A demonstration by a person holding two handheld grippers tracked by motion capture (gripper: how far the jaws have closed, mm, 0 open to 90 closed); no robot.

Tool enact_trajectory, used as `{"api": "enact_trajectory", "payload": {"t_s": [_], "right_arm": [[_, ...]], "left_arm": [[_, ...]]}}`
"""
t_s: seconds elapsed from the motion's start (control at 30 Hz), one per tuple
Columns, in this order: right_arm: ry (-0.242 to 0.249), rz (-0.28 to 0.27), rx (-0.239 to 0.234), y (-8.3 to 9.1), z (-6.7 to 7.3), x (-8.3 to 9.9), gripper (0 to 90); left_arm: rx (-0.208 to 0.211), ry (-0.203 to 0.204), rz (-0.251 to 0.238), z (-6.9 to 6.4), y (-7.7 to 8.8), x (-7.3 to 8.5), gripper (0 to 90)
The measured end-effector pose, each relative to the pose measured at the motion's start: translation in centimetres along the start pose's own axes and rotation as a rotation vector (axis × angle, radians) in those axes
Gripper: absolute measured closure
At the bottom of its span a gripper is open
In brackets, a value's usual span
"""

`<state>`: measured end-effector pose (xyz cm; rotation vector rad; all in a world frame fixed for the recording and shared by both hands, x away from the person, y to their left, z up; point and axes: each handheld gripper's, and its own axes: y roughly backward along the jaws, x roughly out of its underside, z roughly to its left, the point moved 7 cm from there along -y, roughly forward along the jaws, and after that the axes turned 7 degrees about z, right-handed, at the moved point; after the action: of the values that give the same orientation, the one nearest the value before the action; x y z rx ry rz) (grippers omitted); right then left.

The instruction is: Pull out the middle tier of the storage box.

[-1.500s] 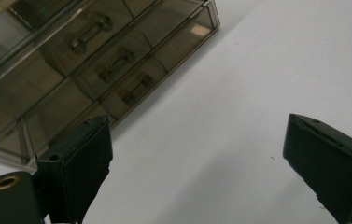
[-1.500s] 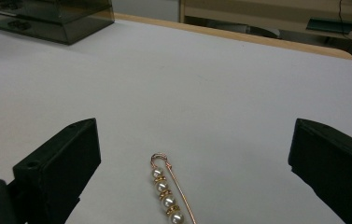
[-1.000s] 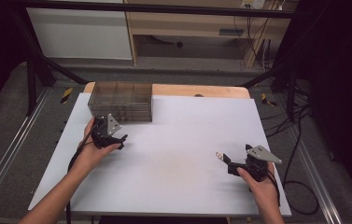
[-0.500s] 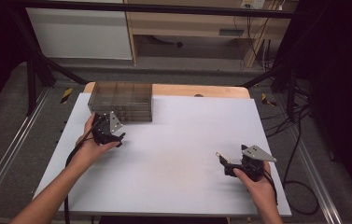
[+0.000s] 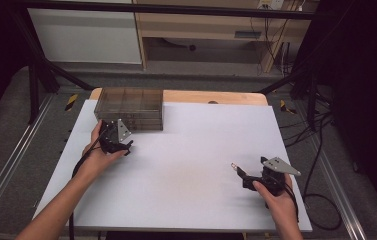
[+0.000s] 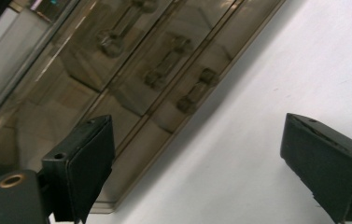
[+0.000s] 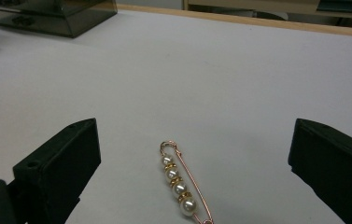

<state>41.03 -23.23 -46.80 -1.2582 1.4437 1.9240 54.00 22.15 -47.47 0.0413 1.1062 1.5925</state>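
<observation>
left gripper (image 5: pixel 121 145): jaws wide, holding nothing, facing smoky clear plastic 3-drawer box (image 5: pixel 129 108) at far left; drawers shut.
right gripper (image 5: pixel 246 175): jaws wide around gold pearl-beaded safety-pin brooch (image 7: pixel 182 186) lying on white table (image 5: pixel 191 150), near right.
progress: early; brooch not gripped, no drawer open.

Only the smoked drawer box (image 5: pixel 130 108) blocks the far-left corner; the white tabletop (image 5: pixel 191 150) elsewhere looks open.

Between the right gripper (image 7: pixel 197 186)'s matt black plastic jaws lay a pin (image 7: pixel 183 186) of thin rosy-gold metal wire strung with glossy pearly beads. Ahead of the left gripper (image 6: pixel 197 182) stood a smoky, translucent plastic drawer box (image 6: pixel 117 79) (glossy, reflective). The table (image 5: pixel 191 150) was matt white, wood-edged.
</observation>
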Motion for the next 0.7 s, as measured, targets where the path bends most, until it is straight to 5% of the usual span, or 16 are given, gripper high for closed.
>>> {"api": "enact_trajectory", "payload": {"t_s": [0.43,0.7], "right_arm": [[0.038,0.015,-0.01,-0.1,0.5,0.1,2.6],[0.032,0.022,-0.007,-0.1,0.3,0.2,2.6]], "left_arm": [[-0.068,-0.071,-0.017,0.1,0.7,-2.0,10.3],[-0.083,-0.088,-0.003,0.2,0.1,-1.8,10.4]]}}
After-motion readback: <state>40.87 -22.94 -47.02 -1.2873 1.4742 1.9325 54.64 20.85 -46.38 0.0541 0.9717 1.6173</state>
